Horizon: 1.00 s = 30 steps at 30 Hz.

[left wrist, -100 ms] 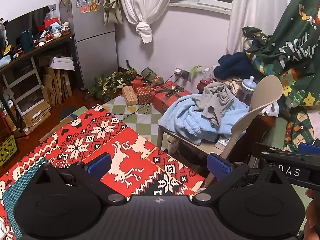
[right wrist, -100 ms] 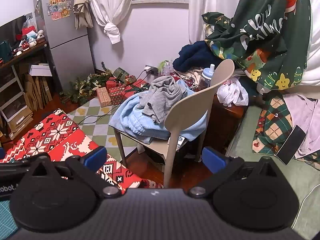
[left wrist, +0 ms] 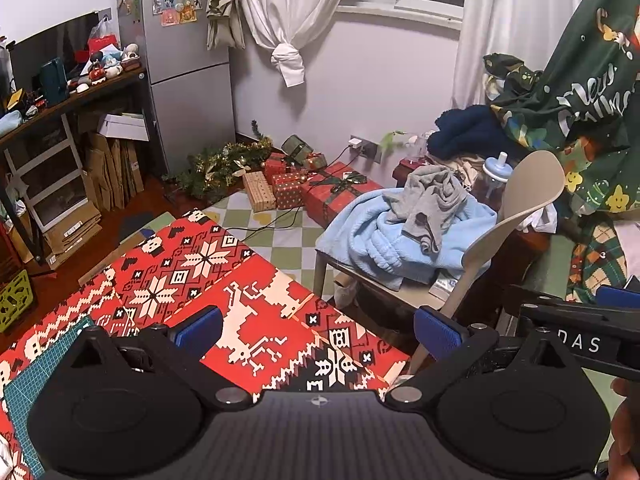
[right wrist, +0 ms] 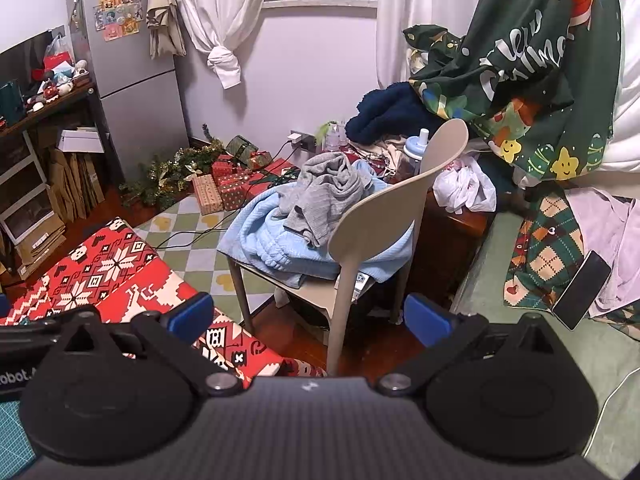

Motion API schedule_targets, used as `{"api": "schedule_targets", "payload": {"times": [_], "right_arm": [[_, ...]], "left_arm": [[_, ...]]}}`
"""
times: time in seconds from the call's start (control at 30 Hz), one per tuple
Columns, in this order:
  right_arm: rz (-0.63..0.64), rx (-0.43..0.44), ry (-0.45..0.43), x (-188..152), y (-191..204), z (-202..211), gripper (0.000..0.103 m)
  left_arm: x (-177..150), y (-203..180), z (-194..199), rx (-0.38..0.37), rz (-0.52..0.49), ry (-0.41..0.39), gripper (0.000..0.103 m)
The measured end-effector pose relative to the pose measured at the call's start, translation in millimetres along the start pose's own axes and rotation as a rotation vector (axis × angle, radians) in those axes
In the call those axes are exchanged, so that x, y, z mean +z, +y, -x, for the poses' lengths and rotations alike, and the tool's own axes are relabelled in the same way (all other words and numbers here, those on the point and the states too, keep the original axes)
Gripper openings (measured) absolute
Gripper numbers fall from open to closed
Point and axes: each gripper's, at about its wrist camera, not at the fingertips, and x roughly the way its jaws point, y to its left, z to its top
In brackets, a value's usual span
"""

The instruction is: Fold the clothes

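**Laundry waits on a chair as two grippers hover with nothing held**

Left wrist view: the left gripper (left wrist: 318, 330) hangs over a surface covered in a red, white and black knitted-pattern cloth (left wrist: 208, 280), its blue-padded jaws spread wide with nothing between them. Farther off and to the right, a crumpled grey garment (left wrist: 430, 204) lies on top of a pale blue fleece garment (left wrist: 384, 240), both heaped on the seat of a beige plastic chair (left wrist: 528, 196). At the right edge part of the right gripper shows.

Right wrist view: the right gripper (right wrist: 308, 314) points toward the same chair (right wrist: 400, 216), jaws fully apart and empty. The grey garment (right wrist: 328, 192) rests on the blue fleece (right wrist: 260, 236), well beyond the fingertips. To the right, a dark phone (right wrist: 582, 290) lies on a green bed (right wrist: 500, 280) beside a plaid blanket (right wrist: 548, 252).
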Motion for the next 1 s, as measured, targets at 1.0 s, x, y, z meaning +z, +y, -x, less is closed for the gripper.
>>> {"api": "schedule_targets", "payload": {"times": [1.0], "right_arm": [[0.01,-0.014,0.012,4.7,2.4,-4.8,0.103]], "left_arm": [[2.1,2.5,-2.8,0.0,-0.009,-0.006,0.103]]}}
